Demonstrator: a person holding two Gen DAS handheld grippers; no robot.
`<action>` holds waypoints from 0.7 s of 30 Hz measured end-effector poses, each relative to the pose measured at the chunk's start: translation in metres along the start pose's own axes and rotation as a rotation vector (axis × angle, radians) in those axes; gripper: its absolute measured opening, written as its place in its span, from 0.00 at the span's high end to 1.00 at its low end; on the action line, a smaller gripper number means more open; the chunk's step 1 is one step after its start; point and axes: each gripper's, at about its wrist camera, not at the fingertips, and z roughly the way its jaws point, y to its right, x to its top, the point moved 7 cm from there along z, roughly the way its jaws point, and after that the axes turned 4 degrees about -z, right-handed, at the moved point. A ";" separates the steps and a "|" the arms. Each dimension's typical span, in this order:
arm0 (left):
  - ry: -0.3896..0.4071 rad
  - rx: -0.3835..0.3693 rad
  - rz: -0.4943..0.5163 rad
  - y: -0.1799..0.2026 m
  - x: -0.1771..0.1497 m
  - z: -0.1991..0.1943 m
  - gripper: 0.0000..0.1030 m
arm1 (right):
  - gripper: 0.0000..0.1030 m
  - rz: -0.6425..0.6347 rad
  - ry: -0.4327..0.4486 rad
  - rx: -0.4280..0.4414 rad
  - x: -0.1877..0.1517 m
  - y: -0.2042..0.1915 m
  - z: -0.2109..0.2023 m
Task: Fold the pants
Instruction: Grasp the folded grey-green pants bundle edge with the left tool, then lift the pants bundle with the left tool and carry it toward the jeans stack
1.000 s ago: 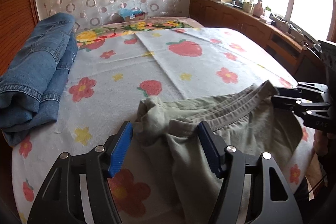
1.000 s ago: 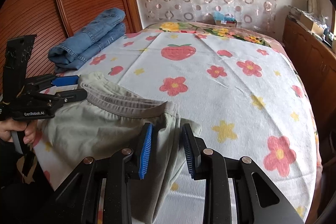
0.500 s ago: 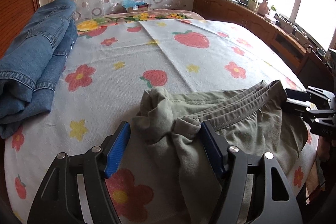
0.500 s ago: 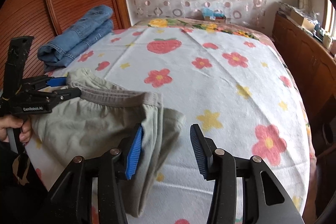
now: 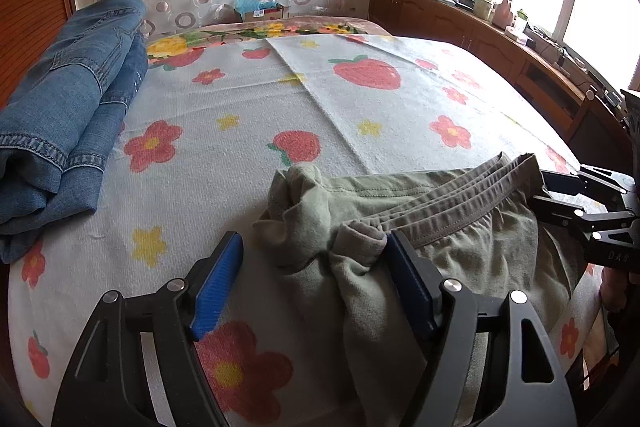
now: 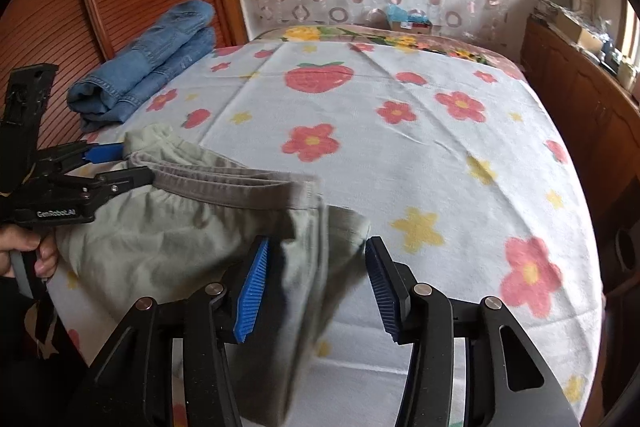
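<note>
Left wrist: one green pants (image 5: 420, 227), two jeans (image 5: 68, 115).

My two wrist cameras sit low and close over the bed (image 5: 248, 155), facing forward. Both share the green pants (image 6: 168, 227) and folded jeans (image 5: 68, 115).

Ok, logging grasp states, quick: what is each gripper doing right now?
Left gripper: open, green pants bunched between its fingers.
Right gripper: open, pants edge lying loose between its fingers.

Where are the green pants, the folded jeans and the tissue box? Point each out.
green pants (image 5: 460, 247), left wrist view, on the waistband area.
folded jeans (image 6: 152, 67), right wrist view, top layer.
tissue box (image 5: 260, 9), left wrist view, its front.
</note>
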 end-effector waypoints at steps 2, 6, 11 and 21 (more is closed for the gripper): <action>0.001 0.000 0.000 0.000 0.000 0.000 0.27 | 0.51 -0.008 0.000 0.001 0.001 -0.002 0.002; 0.011 -0.046 0.020 0.007 -0.001 -0.003 0.49 | 0.69 0.004 0.012 0.036 0.001 0.000 0.003; 0.032 -0.082 0.026 0.017 0.000 -0.010 0.76 | 0.86 0.007 0.010 0.091 0.003 -0.002 0.007; 0.165 -0.119 0.039 0.023 0.027 -0.061 0.83 | 0.90 -0.049 0.104 0.117 0.034 -0.013 -0.024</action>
